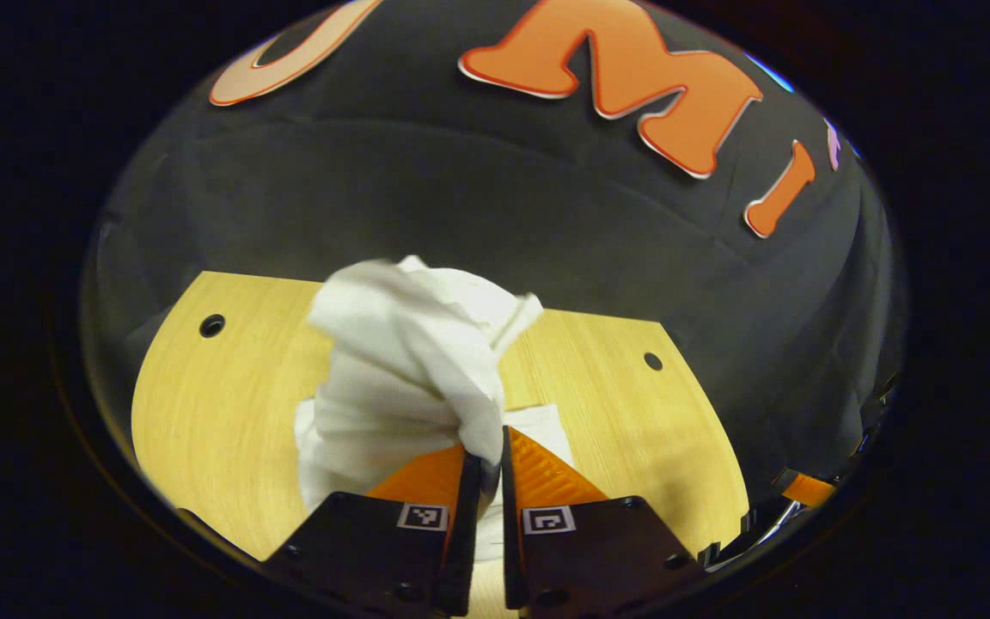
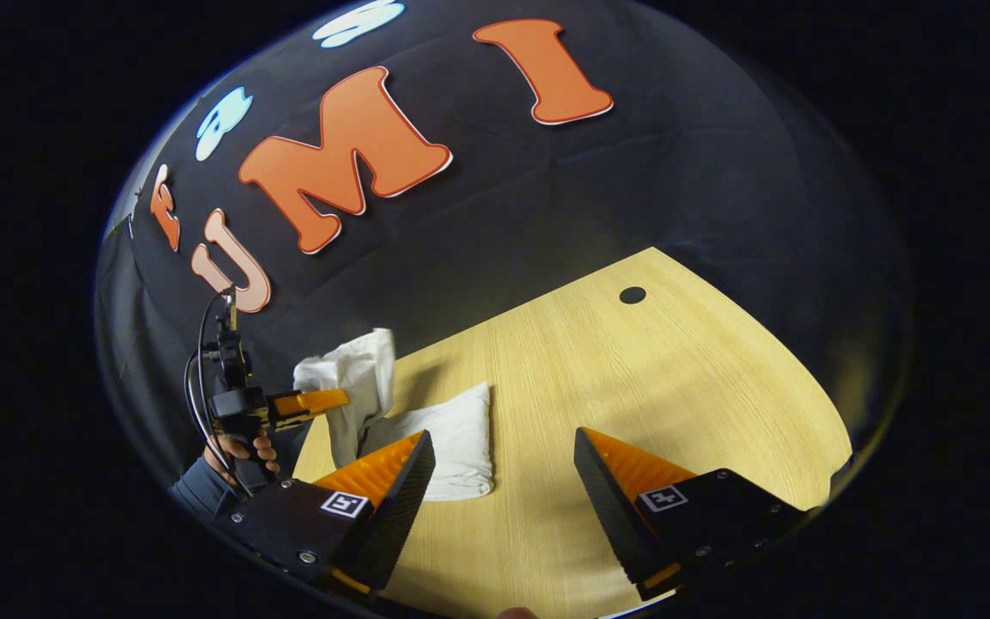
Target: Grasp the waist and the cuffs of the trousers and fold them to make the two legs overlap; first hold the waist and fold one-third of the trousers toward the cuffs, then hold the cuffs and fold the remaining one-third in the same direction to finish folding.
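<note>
final fold: our left gripper (image 1: 485, 460) pinches the white trousers (image 1: 413, 361), lifted ahead; right gripper (image 2: 504, 464) released over worktop (image 2: 632, 387). next, lay it down.

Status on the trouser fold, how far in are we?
Partly done, by the look of it: part of the white trousers lies folded flat on the wooden table. In hand: the left tongs are shut on a bunched end, lifted above the table. The right tongs are open and hold nothing. Left: laying that end over and flattening.
</note>
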The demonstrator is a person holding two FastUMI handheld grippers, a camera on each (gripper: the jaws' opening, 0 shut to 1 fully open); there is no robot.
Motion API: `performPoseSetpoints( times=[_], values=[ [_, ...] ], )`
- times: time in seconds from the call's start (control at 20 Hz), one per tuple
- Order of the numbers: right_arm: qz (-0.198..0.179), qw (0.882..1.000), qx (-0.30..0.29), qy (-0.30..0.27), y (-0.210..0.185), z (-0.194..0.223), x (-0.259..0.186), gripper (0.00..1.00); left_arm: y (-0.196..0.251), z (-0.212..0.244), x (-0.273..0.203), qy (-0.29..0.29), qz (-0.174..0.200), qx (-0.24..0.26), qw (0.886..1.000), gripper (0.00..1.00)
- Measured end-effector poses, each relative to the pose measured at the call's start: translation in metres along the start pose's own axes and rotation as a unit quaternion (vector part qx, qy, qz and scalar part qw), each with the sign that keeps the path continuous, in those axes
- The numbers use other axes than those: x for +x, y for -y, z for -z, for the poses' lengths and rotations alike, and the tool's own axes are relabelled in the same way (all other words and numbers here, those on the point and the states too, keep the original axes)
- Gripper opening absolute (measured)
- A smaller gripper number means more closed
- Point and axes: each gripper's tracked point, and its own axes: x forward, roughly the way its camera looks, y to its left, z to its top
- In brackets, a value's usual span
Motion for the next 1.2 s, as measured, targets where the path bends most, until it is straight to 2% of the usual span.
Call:
performPoseSetpoints(
  times=[0.1,0.15,0.2,0.3,0.35,0.45,0.5,0.55,0.6,0.65,0.7,0.8,0.9,1.0,1.05,1.2],
  values=[
    [-0.002,1.000,0.001,-0.002,0.006,-0.001,-0.002,0.99,0.036,0.014,0.002,-0.015,0.035,0.003,0.999,0.27],
    [-0.004,1.000,0.002,-0.003,0.009,-0.001,-0.001,0.99,0.054,0.020,0.001,-0.022,0.050,0.008,0.998,0.39],
    [-0.004,1.000,0.002,-0.005,0.011,-0.002,0.000,0.98,0.064,0.027,0.005,-0.028,0.058,0.017,0.998,0.38],
    [-0.008,1.000,0.001,-0.006,0.016,-0.005,0.000,0.98,0.077,0.030,-0.005,-0.030,0.070,0.035,0.996,0.52],
    [-0.011,1.000,-0.001,-0.006,0.016,-0.007,0.001,0.98,0.085,0.032,-0.009,-0.029,0.077,0.045,0.996,0.47],
    [-0.016,1.000,-0.007,-0.001,0.014,-0.015,0.003,0.99,0.089,0.027,-0.024,-0.012,0.080,0.069,0.994,0.58],
    [-0.018,1.000,-0.014,0.005,0.011,-0.020,0.005,0.98,0.087,0.019,-0.038,0.002,0.076,0.086,0.993,0.72],
    [-0.018,1.000,-0.022,0.012,0.010,-0.026,0.004,0.98,0.085,0.014,-0.049,0.018,0.069,0.101,0.992,0.73],
    [-0.020,0.999,-0.033,0.020,0.005,-0.032,0.004,0.98,0.083,0.008,-0.060,0.033,0.060,0.114,0.991,0.81],
    [-0.021,0.998,-0.048,0.030,-0.001,-0.038,0.003,0.98,0.083,0.000,-0.072,0.053,0.047,0.128,0.989,0.83],
    [-0.024,0.997,-0.065,0.043,-0.009,-0.046,0.002,0.98,0.080,-0.008,-0.086,0.075,0.033,0.140,0.987,0.92],
    [-0.038,0.992,-0.101,0.061,-0.031,-0.055,-0.003,0.98,0.072,-0.026,-0.115,0.121,0.003,0.156,0.980,0.97],
    [-0.048,0.987,-0.130,0.083,-0.049,-0.064,-0.006,0.98,0.066,-0.040,-0.143,0.166,-0.024,0.162,0.972,0.98],
    [-0.052,0.979,-0.160,0.113,-0.070,-0.073,-0.010,0.98,0.064,-0.056,-0.179,0.216,-0.044,0.173,0.960,0.99],
    [-0.053,0.975,-0.173,0.128,-0.080,-0.077,-0.012,0.98,0.065,-0.063,-0.198,0.242,-0.055,0.179,0.952,0.97],
    [-0.046,0.965,-0.203,0.162,-0.106,-0.087,-0.024,0.98,0.073,-0.052,-0.217,0.285,-0.092,0.187,0.935,0.97]
  ],
)
